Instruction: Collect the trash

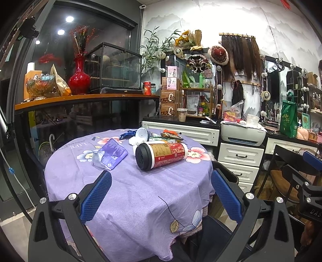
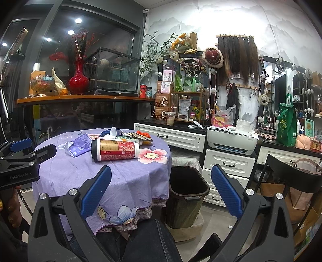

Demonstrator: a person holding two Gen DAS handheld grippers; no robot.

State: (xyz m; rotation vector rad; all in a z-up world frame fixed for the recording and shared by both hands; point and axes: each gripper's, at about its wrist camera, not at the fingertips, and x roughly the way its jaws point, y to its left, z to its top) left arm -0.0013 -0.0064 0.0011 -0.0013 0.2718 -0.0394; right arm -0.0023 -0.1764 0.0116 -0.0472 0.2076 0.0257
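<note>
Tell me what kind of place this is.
Probably a makeup or costume styling studio: hair extensions hang on the wall, bulb-lit vanity mirrors line the counter, and a mannequin head lies beside cosmetics.

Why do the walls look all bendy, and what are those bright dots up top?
Both views use fisheye lenses, curving edges. Left wrist view: ceiling lights glare in the dark glass; right wrist view: the white wall is washed out.

"LIFE" on the purple tablecloth (image 1: 128,193); "GenRobot.AI" on the left tool (image 2: 22,149)
</note>
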